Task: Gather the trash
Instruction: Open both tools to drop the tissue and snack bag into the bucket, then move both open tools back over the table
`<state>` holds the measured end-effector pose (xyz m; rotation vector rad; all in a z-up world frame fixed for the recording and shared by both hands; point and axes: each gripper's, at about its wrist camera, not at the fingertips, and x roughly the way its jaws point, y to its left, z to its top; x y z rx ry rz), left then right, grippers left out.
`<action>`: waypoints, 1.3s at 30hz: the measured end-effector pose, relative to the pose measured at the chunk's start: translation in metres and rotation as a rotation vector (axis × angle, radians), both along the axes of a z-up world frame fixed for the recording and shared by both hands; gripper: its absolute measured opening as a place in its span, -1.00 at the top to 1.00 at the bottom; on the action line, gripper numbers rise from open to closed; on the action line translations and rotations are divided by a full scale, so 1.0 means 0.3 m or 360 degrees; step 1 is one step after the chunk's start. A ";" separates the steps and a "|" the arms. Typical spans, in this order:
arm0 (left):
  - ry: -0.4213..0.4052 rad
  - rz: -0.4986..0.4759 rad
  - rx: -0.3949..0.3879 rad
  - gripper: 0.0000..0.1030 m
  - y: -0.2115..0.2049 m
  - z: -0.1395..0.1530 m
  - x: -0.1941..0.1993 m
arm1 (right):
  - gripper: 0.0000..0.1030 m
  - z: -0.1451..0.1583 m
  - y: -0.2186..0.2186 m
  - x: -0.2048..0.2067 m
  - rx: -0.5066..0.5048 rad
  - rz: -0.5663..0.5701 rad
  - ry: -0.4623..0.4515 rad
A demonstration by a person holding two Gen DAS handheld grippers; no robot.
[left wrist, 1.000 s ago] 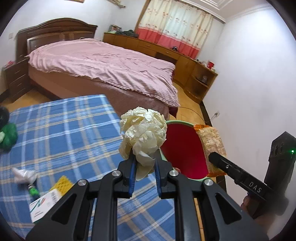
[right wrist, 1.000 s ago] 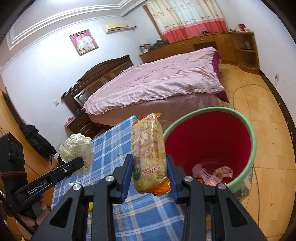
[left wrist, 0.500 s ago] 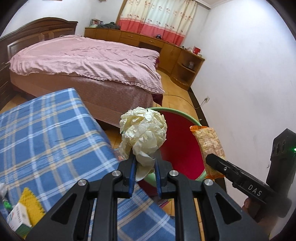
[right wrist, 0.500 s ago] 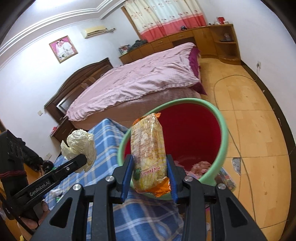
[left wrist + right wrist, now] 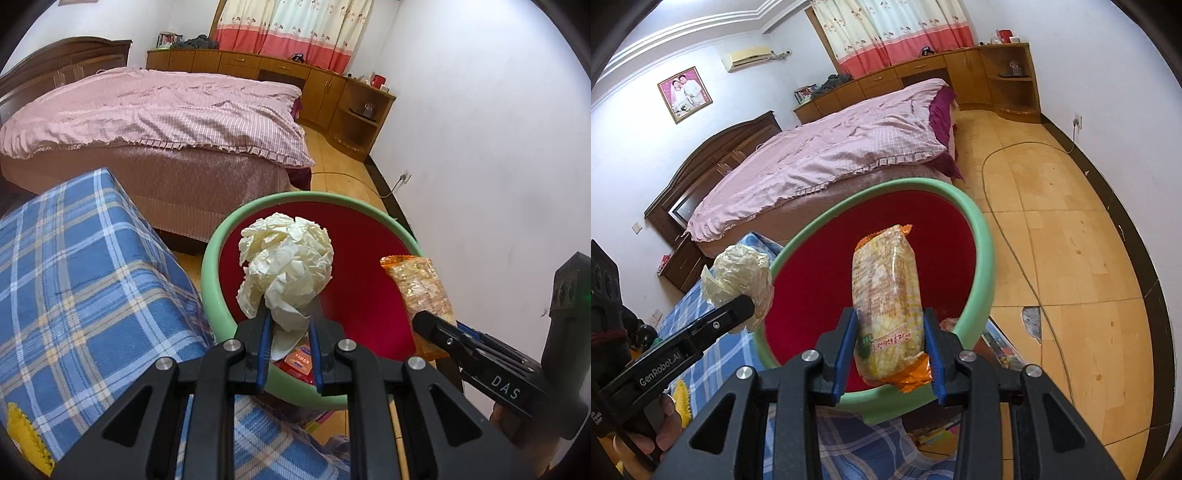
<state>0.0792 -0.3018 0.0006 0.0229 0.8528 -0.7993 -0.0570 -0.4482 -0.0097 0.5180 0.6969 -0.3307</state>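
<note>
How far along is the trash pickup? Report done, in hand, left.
Done: some wrappers already lie in the red bin. In hand: the left claw is shut on a crumpled paper ball, the right claw on a snack packet, both over the bin's mouth. Left: releasing both; a yellow item sits on the plaid cloth.
</note>
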 end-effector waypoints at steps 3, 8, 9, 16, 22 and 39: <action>0.0028 0.0006 0.0014 0.67 -0.010 -0.022 0.012 | 0.27 -0.015 -0.012 0.006 -0.0001 -0.0007 0.0014; 0.0087 0.0051 0.0050 0.66 -0.014 -0.059 0.040 | 0.27 -0.036 -0.023 0.016 0.0021 -0.0015 0.0025; 0.0105 0.0055 0.0050 0.62 -0.013 -0.065 0.044 | 0.27 -0.037 -0.025 0.017 0.0022 -0.0015 0.0022; 0.0131 0.0058 0.0033 0.42 -0.008 -0.072 0.053 | 0.24 -0.039 -0.022 0.018 0.0022 -0.0024 0.0023; 0.0058 0.0073 0.0033 0.18 0.010 -0.042 0.023 | 0.08 -0.028 -0.017 0.013 0.0023 -0.0033 0.0002; 0.0024 0.0245 -0.0073 0.18 0.215 0.087 -0.027 | -0.08 0.073 0.068 -0.011 0.0005 0.0033 -0.0125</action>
